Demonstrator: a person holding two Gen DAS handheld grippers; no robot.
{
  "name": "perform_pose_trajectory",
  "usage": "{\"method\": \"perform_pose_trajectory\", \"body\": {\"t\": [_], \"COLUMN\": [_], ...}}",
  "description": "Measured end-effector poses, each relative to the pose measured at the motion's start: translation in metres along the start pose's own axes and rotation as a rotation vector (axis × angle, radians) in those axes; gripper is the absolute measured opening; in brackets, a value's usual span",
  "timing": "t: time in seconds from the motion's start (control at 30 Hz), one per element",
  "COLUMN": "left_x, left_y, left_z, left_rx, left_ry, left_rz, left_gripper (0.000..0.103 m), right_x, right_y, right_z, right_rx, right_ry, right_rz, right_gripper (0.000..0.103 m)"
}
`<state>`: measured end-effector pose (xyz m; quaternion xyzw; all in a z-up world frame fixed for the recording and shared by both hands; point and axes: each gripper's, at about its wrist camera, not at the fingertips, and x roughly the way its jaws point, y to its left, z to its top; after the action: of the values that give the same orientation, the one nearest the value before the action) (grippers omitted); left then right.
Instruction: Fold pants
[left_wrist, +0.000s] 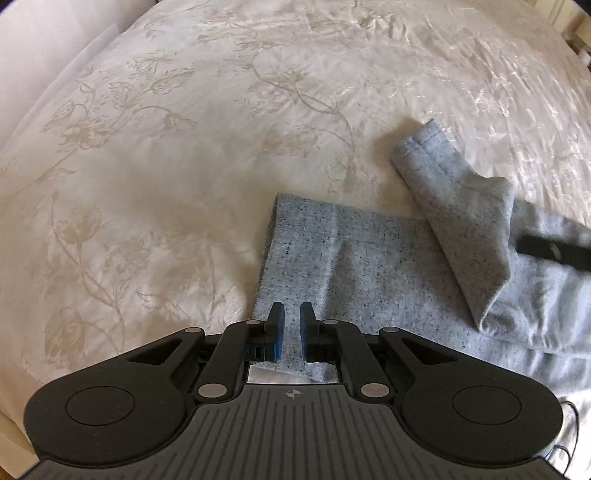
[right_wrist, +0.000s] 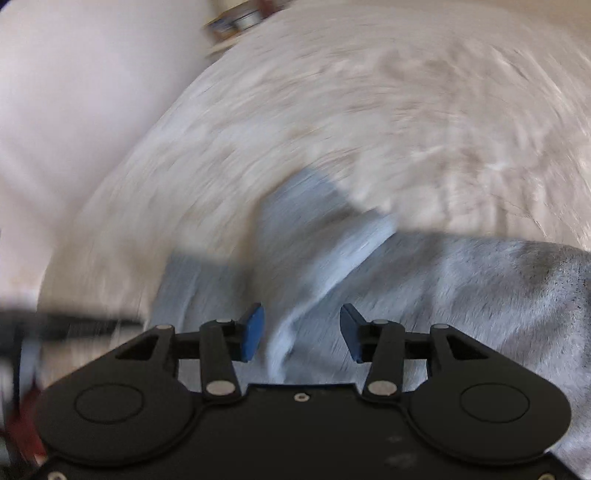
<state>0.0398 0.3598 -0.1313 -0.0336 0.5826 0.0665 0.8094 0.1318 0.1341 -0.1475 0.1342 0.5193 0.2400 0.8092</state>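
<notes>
Two pant legs lie on the floral bedspread (left_wrist: 184, 147); the left gripper (left_wrist: 291, 325) pinches the grey sweatpants (left_wrist: 369, 258) narrowly. Right wrist (blurred): the right gripper (right_wrist: 302, 332) gapes wide, empty; next, seize the crumpled leg.

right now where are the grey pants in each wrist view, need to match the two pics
Left wrist view: the grey pants fill the lower right, one leg flipped across the other, fabric between the nearly closed fingers of the left gripper.
Right wrist view: the pants lie blurred across centre and lower right, with the open right gripper over a raised fold.
Shared landmark: the cream floral bedspread under the pants.
</notes>
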Motion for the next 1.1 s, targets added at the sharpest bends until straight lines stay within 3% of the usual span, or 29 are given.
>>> {"method": "perform_pose_trajectory", "body": {"t": [0.07, 0.1, 0.13, 0.17, 0.33, 0.4, 0.57, 0.7, 0.9, 0.97, 1.1], "left_x": [-0.003, -0.004, -0.007, -0.008, -0.008, -0.008, -0.011, -0.010, -0.014, -0.013, -0.007], "left_y": [0.003, 0.006, 0.010, 0.014, 0.040, 0.050, 0.054, 0.030, -0.051, -0.087, -0.158], "left_z": [-0.001, -0.002, -0.004, -0.005, -0.015, -0.018, -0.019, -0.010, 0.003, 0.001, -0.012], "left_rx": [-0.008, -0.012, -0.015, -0.020, -0.064, -0.093, -0.112, -0.030, 0.218, 0.329, 0.578], "left_ry": [-0.004, -0.005, -0.007, -0.011, 0.002, 0.009, 0.002, -0.021, -0.105, -0.158, -0.271], "left_rz": [-0.007, -0.005, -0.002, 0.003, 0.032, 0.038, 0.019, -0.023, -0.059, -0.029, 0.086], "left_gripper": [0.009, 0.009, 0.009, 0.009, 0.009, 0.009, 0.009, 0.009, 0.013, 0.031, 0.033], "right_x": [0.023, 0.028, 0.032, 0.035, 0.042, 0.041, 0.016, -0.023, -0.075, -0.088, -0.102], "right_y": [-0.002, 0.001, 0.009, 0.025, 0.117, 0.138, 0.114, 0.063, -0.033, -0.055, -0.074], "right_z": [0.015, 0.018, 0.020, 0.021, -0.002, -0.018, -0.031, -0.045, -0.074, -0.083, -0.097], "right_rx": [0.065, 0.063, 0.038, -0.025, -0.410, -0.482, -0.311, -0.120, 0.226, 0.308, 0.389], "right_ry": [0.044, 0.045, 0.038, 0.032, 0.036, 0.027, 0.006, -0.020, -0.068, -0.083, -0.098], "right_rz": [-0.008, -0.016, -0.026, -0.033, 0.050, 0.056, 0.072, -0.010, -0.213, -0.264, -0.304], "right_gripper": [0.051, 0.043, 0.031, 0.006, 0.010, 0.015, 0.038, 0.037, 0.039, 0.039, 0.039]}}
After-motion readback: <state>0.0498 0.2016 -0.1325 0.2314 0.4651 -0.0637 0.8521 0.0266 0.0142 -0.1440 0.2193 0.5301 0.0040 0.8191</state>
